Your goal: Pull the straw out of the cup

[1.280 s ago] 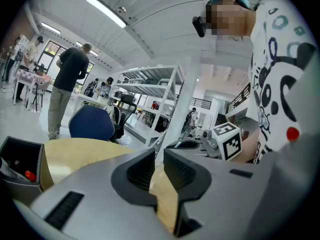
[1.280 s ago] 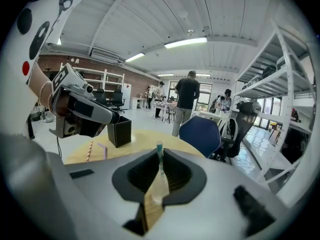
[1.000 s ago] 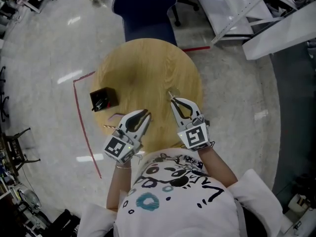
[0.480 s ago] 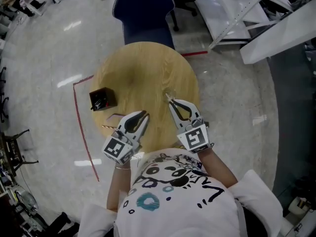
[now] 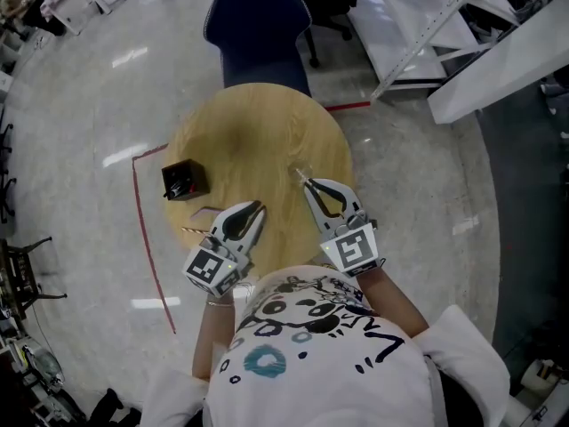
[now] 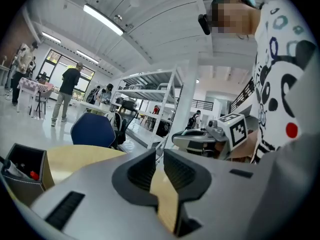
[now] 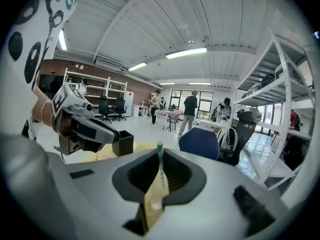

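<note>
My right gripper [image 5: 310, 183] is shut on a thin clear straw [image 5: 300, 173] with a teal tip, whose end pokes out past the jaws over the round wooden table [image 5: 258, 132]. In the right gripper view the straw [image 7: 160, 170] stands upright between the jaws of the right gripper [image 7: 159, 156]. My left gripper [image 5: 257, 208] hovers over the table's near edge, shut with nothing in it; the left gripper [image 6: 160, 155] shows only table wood in the slit between its jaws. I see no cup in any view.
A black box [image 5: 185, 180] with small items sits at the table's left edge, and two thin sticks [image 5: 203, 221] lie near it. A blue chair [image 5: 258, 29] stands beyond the table. White shelving [image 5: 462, 25] stands at the right. Red tape [image 5: 147, 229] marks the floor.
The head view has drifted slightly. Both grippers keep their places over the near edge, the right one still holding the straw.
</note>
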Available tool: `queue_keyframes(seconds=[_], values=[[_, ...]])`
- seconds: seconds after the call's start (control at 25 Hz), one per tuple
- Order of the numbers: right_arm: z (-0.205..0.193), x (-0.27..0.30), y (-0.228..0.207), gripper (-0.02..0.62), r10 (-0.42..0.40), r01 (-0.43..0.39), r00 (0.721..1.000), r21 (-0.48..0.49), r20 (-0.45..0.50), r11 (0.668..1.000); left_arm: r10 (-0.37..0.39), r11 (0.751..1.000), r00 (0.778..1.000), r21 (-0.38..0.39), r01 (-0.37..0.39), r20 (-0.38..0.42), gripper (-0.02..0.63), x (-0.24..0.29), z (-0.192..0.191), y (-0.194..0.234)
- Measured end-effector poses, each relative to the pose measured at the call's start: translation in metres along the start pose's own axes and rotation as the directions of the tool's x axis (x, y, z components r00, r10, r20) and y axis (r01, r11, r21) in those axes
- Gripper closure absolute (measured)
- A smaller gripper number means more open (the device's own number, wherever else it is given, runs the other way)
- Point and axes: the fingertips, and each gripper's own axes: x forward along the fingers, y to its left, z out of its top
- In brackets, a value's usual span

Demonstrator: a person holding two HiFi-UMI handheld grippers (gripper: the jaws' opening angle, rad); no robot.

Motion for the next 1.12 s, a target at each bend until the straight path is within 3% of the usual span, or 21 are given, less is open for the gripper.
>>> queue_keyframes(seconds=[1.12], values=[[0.059, -0.044, -0.013, 0.555, 0.039, -0.041, 0.997, 0.019, 0.072, 0.999, -0.01, 0.999, 0.999, 0.04, 0.008, 0.051, 0.561, 0.006, 0.026, -0.012]])
